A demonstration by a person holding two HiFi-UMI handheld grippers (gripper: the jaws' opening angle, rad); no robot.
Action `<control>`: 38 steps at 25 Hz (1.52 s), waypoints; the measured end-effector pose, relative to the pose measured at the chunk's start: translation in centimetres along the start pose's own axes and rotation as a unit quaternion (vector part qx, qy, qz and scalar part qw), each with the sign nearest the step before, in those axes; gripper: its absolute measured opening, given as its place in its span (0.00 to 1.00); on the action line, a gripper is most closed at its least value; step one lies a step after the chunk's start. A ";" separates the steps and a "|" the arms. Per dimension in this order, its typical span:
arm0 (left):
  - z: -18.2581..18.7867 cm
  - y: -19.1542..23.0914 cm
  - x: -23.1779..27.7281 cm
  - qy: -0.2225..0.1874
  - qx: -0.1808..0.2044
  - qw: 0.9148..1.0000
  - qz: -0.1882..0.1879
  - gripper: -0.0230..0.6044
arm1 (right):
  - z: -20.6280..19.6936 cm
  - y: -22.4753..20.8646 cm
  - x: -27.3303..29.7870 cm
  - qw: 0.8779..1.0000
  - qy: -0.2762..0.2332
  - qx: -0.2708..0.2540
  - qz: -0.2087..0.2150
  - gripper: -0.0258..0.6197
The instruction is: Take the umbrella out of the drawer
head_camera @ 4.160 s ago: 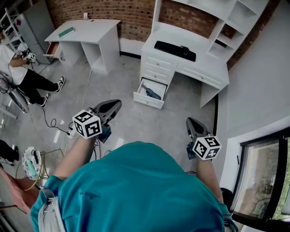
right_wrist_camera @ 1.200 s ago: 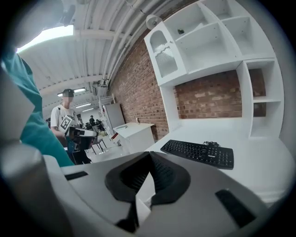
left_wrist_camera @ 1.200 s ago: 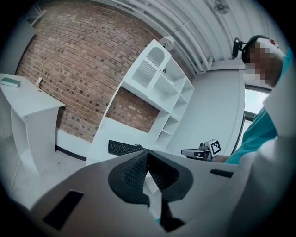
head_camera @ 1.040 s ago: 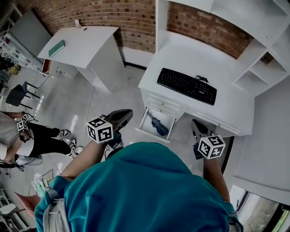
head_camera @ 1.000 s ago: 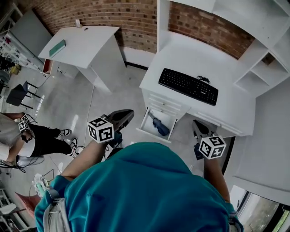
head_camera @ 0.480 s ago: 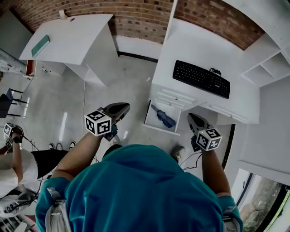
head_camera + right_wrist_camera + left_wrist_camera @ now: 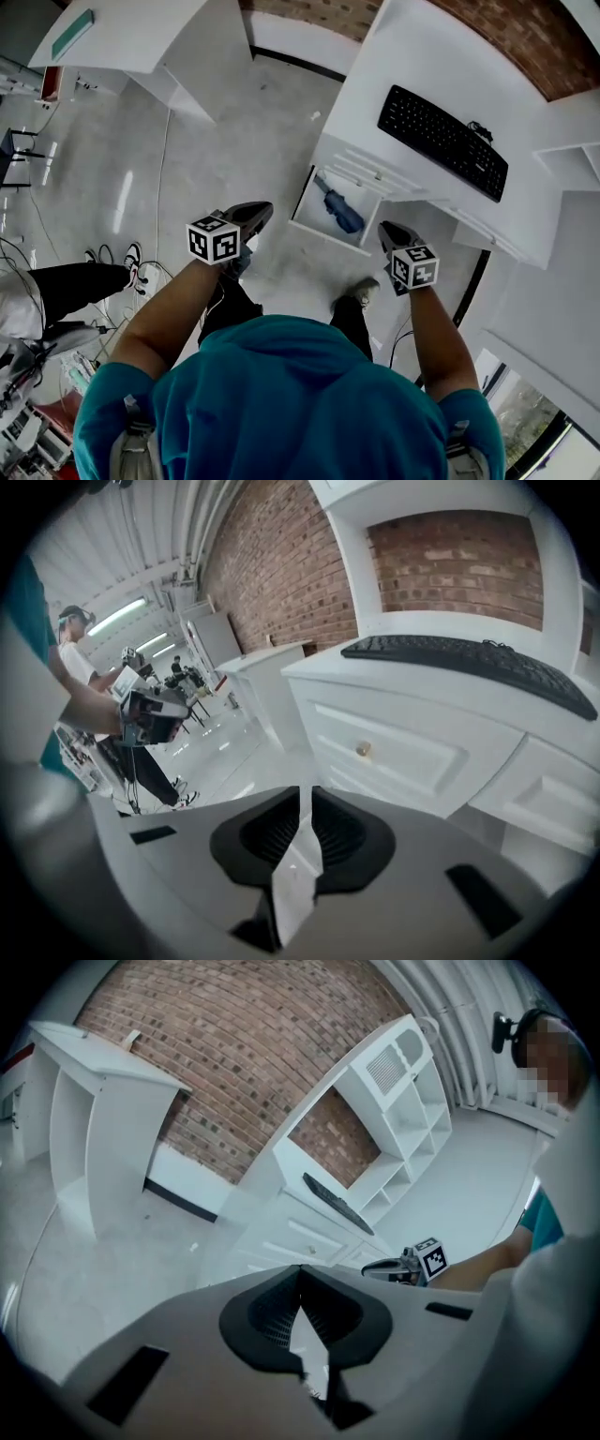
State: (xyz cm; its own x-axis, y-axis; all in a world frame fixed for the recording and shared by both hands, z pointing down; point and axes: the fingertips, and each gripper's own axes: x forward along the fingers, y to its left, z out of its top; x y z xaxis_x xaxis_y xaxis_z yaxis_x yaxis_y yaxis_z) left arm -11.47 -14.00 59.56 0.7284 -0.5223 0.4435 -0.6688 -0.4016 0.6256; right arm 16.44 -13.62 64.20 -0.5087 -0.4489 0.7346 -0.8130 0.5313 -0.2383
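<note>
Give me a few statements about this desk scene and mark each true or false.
1. A blue umbrella lies in the open drawer. True.
2. The right gripper holds the umbrella. False: its jaws are shut on nothing, short of the drawer.
3. A black keyboard sits on the white desk. True.
4. The left gripper has its jaws wide open. False: they are shut and empty.
</note>
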 end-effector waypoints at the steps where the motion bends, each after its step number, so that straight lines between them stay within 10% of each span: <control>1: -0.9 0.7 0.7 0.009 0.000 1.000 0.002 0.06 | -1.0 -0.4 1.2 1.000 0.013 -0.010 0.001 0.12; 12: -10.1 9.9 7.4 0.055 0.017 0.998 0.029 0.06 | -13.8 -4.0 17.3 0.980 0.171 -0.097 0.028 0.41; 38: -24.8 20.7 22.9 0.122 0.075 0.990 -0.005 0.06 | -31.4 -13.0 41.8 0.929 0.306 -0.208 0.006 0.50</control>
State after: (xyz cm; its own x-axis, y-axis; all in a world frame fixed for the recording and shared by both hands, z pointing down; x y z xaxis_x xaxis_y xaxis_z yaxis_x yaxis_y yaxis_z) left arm -4.95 -15.62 98.53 0.7370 -0.3275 0.5913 -0.6627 -0.5221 0.5369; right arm 14.66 -16.75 117.98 -0.1565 -0.0162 0.9875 -0.5636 0.8225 -0.0758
